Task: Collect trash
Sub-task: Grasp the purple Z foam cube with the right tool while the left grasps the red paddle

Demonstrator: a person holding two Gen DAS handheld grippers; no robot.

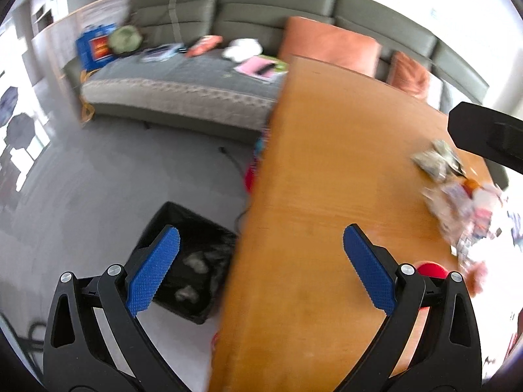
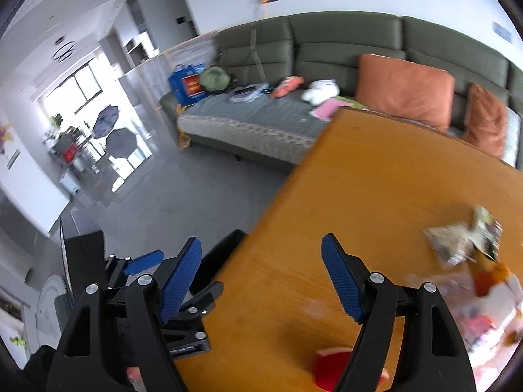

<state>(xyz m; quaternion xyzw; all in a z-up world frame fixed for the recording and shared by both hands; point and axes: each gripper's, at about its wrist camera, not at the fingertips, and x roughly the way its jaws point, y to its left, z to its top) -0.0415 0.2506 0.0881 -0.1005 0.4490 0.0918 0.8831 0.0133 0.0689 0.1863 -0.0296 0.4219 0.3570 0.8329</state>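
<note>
My left gripper (image 1: 261, 254) is open and holds nothing; it hangs over the left edge of the wooden table (image 1: 327, 163). On the floor just left of that edge stands a black-lined bin (image 1: 193, 261) with pale crumpled scraps inside. Crumpled wrappers (image 1: 438, 160) and a blurred heap of packets (image 1: 467, 215) lie on the table at the right. My right gripper (image 2: 261, 261) is open too and holds nothing, over the table's near left part. The wrappers (image 2: 464, 238) and packets (image 2: 490, 310) lie to its right. A blue finger (image 2: 143, 263) of the left gripper shows at lower left.
A red round object (image 2: 333, 369) sits on the table close under the right gripper, also seen as a red object (image 1: 431, 269). A green sofa (image 2: 327, 49) with orange cushions (image 2: 402, 88) and loose items runs behind the table. Grey floor (image 1: 114, 170) spreads to the left.
</note>
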